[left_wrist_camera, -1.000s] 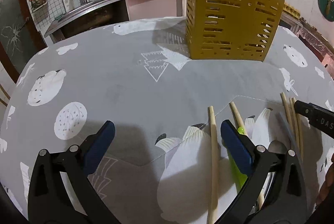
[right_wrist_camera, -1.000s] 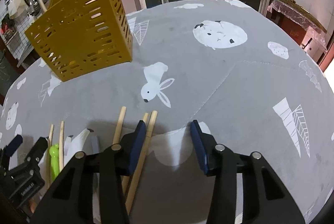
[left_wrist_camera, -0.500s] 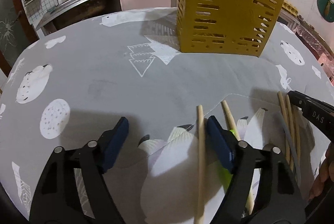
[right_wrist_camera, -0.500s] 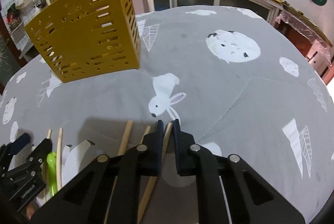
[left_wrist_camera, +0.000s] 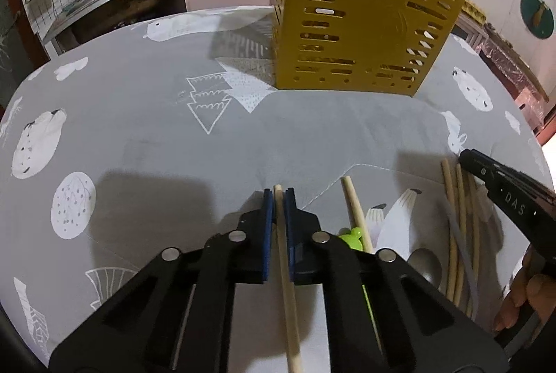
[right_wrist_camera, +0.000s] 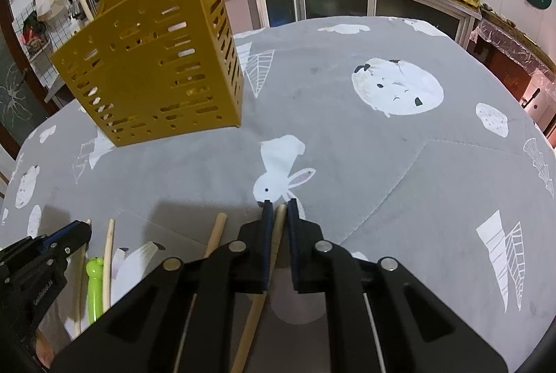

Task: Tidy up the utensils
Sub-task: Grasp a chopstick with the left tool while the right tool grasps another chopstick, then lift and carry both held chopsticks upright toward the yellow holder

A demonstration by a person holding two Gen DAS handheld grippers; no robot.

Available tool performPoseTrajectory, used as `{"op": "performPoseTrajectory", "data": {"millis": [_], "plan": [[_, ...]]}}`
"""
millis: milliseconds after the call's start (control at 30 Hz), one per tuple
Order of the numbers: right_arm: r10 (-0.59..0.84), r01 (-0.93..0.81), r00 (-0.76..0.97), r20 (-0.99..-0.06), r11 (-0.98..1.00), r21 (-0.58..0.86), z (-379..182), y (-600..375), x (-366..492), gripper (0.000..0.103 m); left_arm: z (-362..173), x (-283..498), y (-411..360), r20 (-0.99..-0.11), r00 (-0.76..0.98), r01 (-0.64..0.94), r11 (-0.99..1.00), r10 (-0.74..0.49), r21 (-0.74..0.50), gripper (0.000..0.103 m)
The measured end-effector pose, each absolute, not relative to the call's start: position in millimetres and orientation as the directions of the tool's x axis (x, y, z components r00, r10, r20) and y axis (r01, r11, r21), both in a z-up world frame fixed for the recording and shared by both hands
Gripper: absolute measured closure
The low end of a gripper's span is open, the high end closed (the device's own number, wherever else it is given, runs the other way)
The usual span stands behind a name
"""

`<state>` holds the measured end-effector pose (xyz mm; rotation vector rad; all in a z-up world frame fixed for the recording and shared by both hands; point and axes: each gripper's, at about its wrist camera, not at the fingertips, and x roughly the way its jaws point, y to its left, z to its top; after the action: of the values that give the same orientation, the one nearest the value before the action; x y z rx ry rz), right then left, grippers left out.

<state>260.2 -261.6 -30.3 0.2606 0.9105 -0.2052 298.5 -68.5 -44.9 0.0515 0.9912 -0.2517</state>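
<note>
Both hand-held grippers have closed: left (left_wrist_camera: 278, 196) and right (right_wrist_camera: 278, 206) each pinching a chopstick (left_wrist_camera: 286, 268).

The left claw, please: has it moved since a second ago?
Yes. The left claw has moved toward the yellow holder and shut on a chopstick.

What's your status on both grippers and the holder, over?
Left gripper shut on a wooden chopstick. Right gripper shut on another chopstick. Yellow utensil holder upright ahead, path across the grey cloth clear.
</note>
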Motion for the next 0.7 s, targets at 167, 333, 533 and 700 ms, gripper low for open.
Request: {"op": "performPoseTrajectory", "data": {"millis": [167, 333, 533, 700], "plan": [[-0.070, 0.279, 0.639, -0.766, 0.949, 0.146, -15, -264, 255, 0.094, -38, 295, -63, -0.811, 0.555, 0.217, 0.973, -0.184, -0.072, 0.100], [-0.073, 0.271, 0.695, -0.716, 0.948, 0.167, 8, -270, 248, 0.095, -16, 292, -50, -0.772, 0.605, 0.189, 0.977, -0.197, -0.101, 0.100], [-0.085, 0.253, 0.763, -0.641, 0.952, 0.175, 40, -273, 239, 0.097, 21, 282, -31, -0.695, 0.687, 0.162, 0.977, -0.211, -0.137, 0.100], [-0.113, 0.239, 0.824, -0.555, 0.958, 0.159, 69, -272, 226, 0.097, 51, 269, -21, -0.612, 0.763, 0.149, 0.978, -0.207, -0.146, 0.100]]}}
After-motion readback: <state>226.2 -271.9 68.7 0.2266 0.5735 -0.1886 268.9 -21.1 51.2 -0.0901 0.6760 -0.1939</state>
